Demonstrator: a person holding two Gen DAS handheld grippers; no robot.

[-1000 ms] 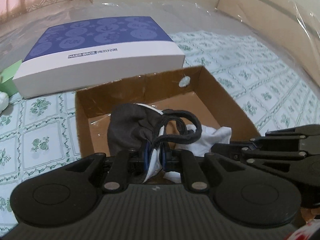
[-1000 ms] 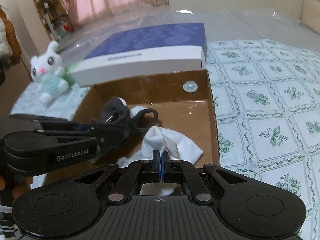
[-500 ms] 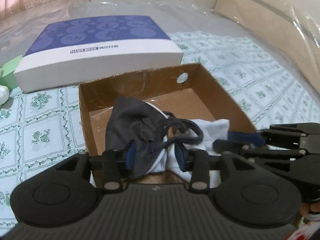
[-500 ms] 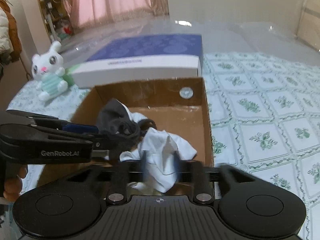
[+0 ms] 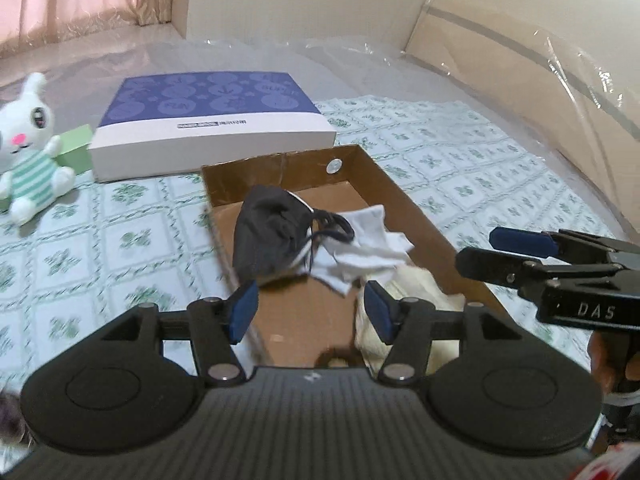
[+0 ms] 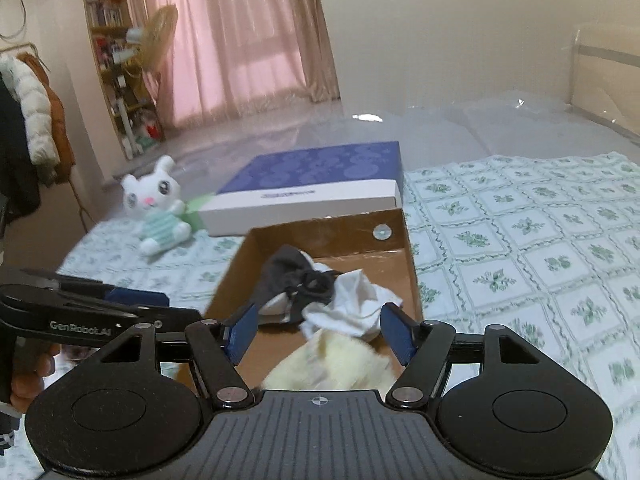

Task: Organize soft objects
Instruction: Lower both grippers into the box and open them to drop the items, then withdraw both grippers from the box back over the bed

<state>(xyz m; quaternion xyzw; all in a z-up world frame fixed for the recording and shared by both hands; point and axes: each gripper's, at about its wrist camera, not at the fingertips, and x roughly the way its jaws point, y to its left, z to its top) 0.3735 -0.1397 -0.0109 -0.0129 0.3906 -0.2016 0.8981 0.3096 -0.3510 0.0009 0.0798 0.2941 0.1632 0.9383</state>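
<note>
An open brown cardboard box lies on the bed. Inside it are a dark grey cloth pouch with a cord, a crumpled white cloth and a pale yellow soft thing at the near end. My left gripper is open and empty, above the box's near end. My right gripper is open and empty, above the same end; it shows at the right of the left wrist view.
A blue and white flat box lies behind the cardboard box. A white plush rabbit in a striped green top sits to the left, beside a green block. Clear plastic sheeting covers the bed's far part.
Both grippers opened and let go of the grey pouch and the white cloth, which now lie in the box. Both grippers then pulled back and up.
</note>
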